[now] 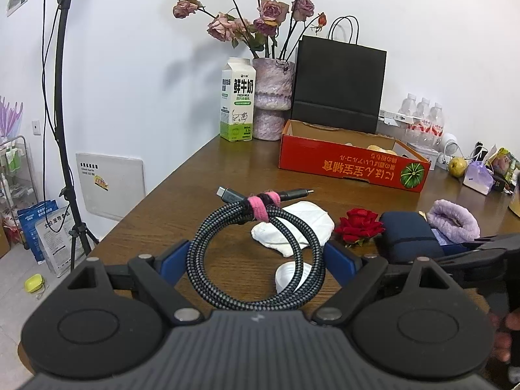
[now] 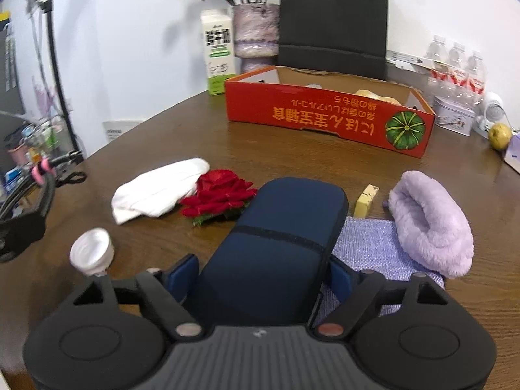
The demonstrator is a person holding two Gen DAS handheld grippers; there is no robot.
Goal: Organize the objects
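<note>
My left gripper (image 1: 256,256) is shut on a coiled black braided cable (image 1: 260,247) with a pink strap and holds it above the table. My right gripper (image 2: 260,276) is shut on a dark blue case (image 2: 276,243) that lies forward between its fingers. A red open cardboard box (image 2: 325,117) stands at the back of the table, also in the left wrist view (image 1: 351,162). On the table lie a white cloth (image 2: 159,188), a red rose (image 2: 217,195), a white round lid (image 2: 92,250), a lilac fuzzy slipper (image 2: 429,221), a lilac woven mat (image 2: 373,243) and a small yellow block (image 2: 365,201).
A milk carton (image 1: 237,100), a vase of dried roses (image 1: 273,97) and a black paper bag (image 1: 338,84) stand behind the box. Water bottles (image 2: 458,65), a tin (image 2: 455,117) and a green apple (image 2: 500,135) sit at the back right. The table's left edge drops beside a light stand (image 1: 65,130).
</note>
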